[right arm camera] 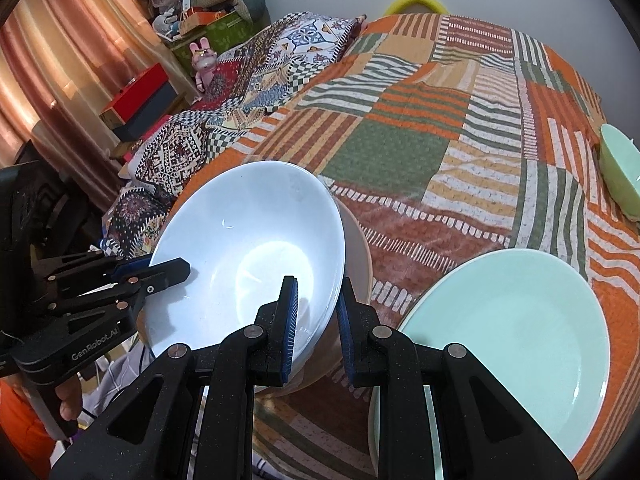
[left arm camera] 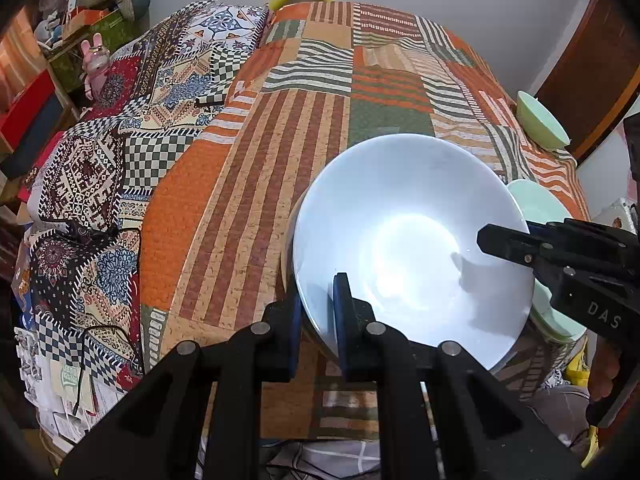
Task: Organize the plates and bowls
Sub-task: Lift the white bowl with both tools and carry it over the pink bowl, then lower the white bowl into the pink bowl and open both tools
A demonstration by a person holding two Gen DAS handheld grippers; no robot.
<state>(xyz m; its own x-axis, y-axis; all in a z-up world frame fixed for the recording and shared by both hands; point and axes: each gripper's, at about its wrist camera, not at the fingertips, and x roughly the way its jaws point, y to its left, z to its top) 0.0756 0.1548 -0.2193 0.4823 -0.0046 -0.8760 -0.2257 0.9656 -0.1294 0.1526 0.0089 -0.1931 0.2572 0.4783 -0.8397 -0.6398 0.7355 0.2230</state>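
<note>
1. White bowl (left arm camera: 404,236) sits low-centre in the left wrist view and centre-left in the right wrist view (right arm camera: 248,256), tilted, its inside facing the cameras.
2. A beige bowl (right arm camera: 358,256) shows just behind/under the white one; only its rim edge is visible, so can't tell if they're nested or merely touching.
3. Left gripper (left arm camera: 316,308): jaws clenched on the white bowl's near rim, one blue pad outside the wall, one inside. In the right wrist view it comes in from the left edge (right arm camera: 160,274), biting the bowl's left rim.
4. Right gripper (right arm camera: 318,312): jaws clenched on the white bowl's rim at lower right, wall betw. the two blue pads. In the left wrist view it enters from the right edge (left arm camera: 486,240), tip over the bowl's right rim.
5. Mint-green plate (right arm camera: 516,328) lies flat on the patchwork bedspread (right arm camera: 400,148), lower right of the right wrist view, just beside the bowls; mostly hidden behind the white bowl in the left wrist view (left arm camera: 540,204).
6. Small mint-green bowl (right arm camera: 620,172) sits at the right edge, well apart from the plate; also right of frame in the left wrist view (left arm camera: 540,120).
7. A 2nd patterned blanket (left arm camera: 120,184) lies bunched at left.
8. Pink rabbit toy (right arm camera: 204,64) stands upper left beside cluttered boxes.
</note>
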